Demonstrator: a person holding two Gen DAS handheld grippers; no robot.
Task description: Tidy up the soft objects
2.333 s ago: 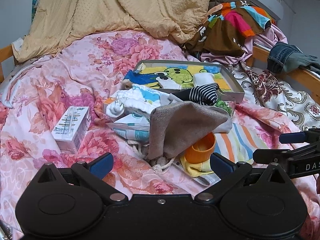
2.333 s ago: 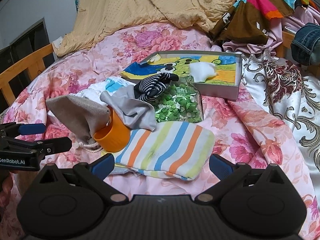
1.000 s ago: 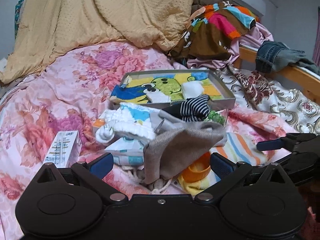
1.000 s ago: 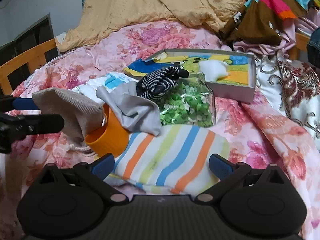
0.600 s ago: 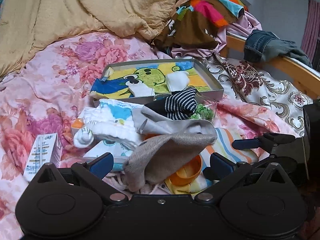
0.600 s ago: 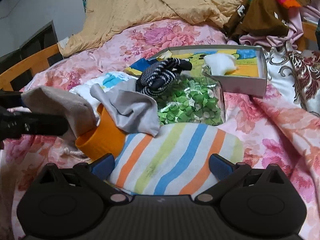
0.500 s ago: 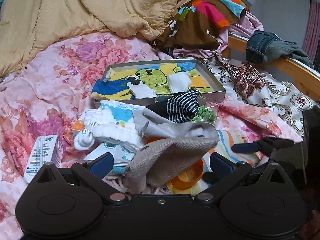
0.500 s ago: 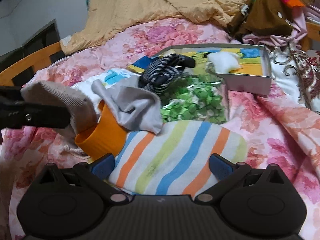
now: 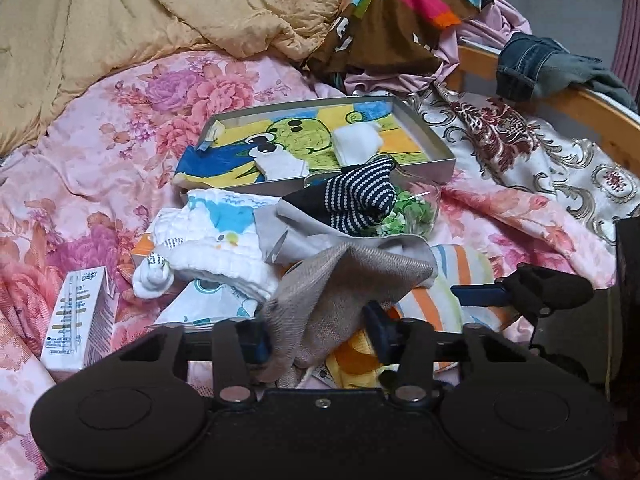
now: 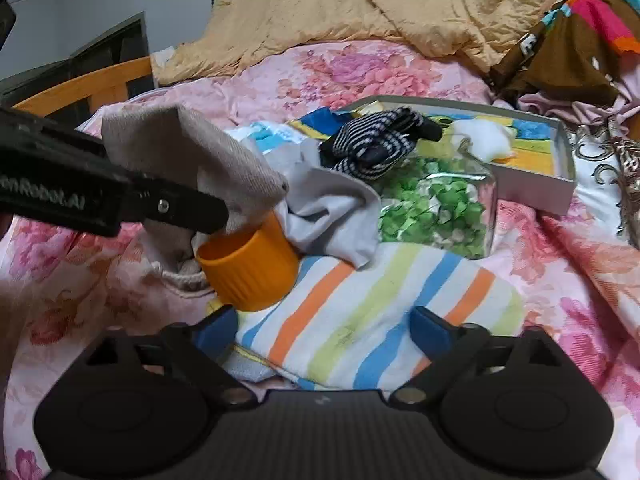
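Note:
A beige drawstring cloth bag (image 9: 344, 280) lies in a pile on the bed, and my left gripper (image 9: 316, 340) is closing around its near end; the jaws are partly closed with cloth between them. The bag also shows in the right wrist view (image 10: 192, 152), with the left gripper (image 10: 192, 212) across it. Under it lies an orange cup (image 10: 248, 268). A grey cloth (image 10: 332, 212), a striped sock (image 10: 376, 140) and a striped towel (image 10: 376, 312) lie beside it. My right gripper (image 10: 324, 328) is open over the towel's near edge.
A shallow box with a cartoon picture (image 9: 424, 136) holds white pads at the back. A bag of green bits (image 10: 432, 204), a white diaper (image 9: 216, 240) and a small carton (image 9: 76, 320) lie around. A yellow blanket (image 9: 160, 12) and clothes (image 9: 400, 20) are piled behind.
My left gripper moved forward to the beige bag and its jaws narrowed around the bag's end. My right gripper moved closer to the towel, its jaws somewhat narrower but still open.

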